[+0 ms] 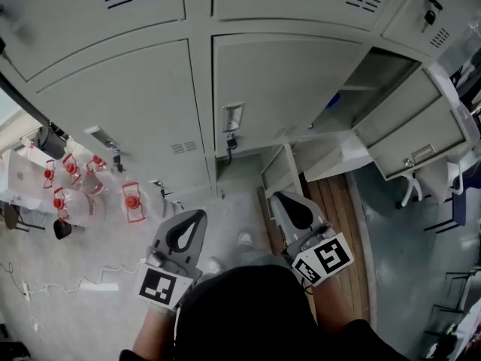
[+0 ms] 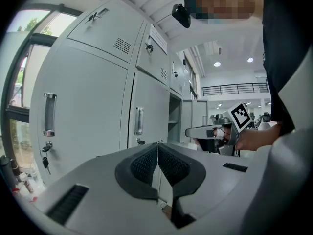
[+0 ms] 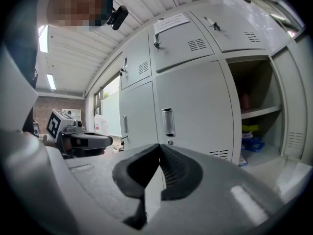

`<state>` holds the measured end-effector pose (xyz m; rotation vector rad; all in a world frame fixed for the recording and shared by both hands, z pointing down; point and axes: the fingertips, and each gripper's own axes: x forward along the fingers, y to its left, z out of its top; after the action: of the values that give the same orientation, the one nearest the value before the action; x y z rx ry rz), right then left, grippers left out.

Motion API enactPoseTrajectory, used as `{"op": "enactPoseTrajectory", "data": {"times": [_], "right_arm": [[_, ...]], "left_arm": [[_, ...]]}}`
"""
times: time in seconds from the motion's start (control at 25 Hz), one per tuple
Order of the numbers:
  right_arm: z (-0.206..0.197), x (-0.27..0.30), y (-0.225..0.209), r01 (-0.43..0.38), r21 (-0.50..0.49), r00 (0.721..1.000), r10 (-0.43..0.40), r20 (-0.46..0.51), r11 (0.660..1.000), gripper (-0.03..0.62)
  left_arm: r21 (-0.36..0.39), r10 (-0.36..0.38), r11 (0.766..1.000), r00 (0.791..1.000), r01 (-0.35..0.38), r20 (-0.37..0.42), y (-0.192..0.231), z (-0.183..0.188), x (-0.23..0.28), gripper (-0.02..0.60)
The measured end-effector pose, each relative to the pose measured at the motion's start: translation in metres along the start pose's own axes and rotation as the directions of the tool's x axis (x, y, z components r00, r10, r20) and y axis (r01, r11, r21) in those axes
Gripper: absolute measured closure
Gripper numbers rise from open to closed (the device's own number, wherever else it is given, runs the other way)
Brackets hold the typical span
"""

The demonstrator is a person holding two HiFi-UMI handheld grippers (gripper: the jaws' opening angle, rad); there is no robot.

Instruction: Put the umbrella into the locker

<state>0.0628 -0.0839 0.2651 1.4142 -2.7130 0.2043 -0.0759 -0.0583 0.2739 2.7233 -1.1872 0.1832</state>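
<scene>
**Both grippers shut and empty at the grey lockers**

We're facing a bank of lockers (image 1: 120,104) in smooth grey sheet metal, with flat doors, slotted vents and a shiny recessed handle (image 1: 233,116). At right one locker (image 1: 379,74) stands open, its door (image 1: 409,134) swung out towards us. Clear water jugs (image 1: 75,186) with red caps crowd the floor at left. The left gripper (image 1: 192,224) and right gripper (image 1: 289,205) point at the closed doors. Each one's ribbed dark pads (image 2: 144,163) are pressed together on nothing. We can't pick out the umbrella in any view.

Grey locker (image 1: 376,70) open, door swung wide, beside closed doors.
</scene>
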Motion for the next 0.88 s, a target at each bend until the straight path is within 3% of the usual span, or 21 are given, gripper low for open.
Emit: {"op": "enactPoseTrajectory", "data": {"times": [0.88], "right_arm": [[-0.020, 0.000, -0.023, 0.011, 0.007, 0.999, -0.011, -0.046, 1.000, 0.599]], "left_arm": [[0.003, -0.006, 1.000, 1.000, 0.006, -0.006, -0.003, 0.003, 0.025, 0.571]]}}
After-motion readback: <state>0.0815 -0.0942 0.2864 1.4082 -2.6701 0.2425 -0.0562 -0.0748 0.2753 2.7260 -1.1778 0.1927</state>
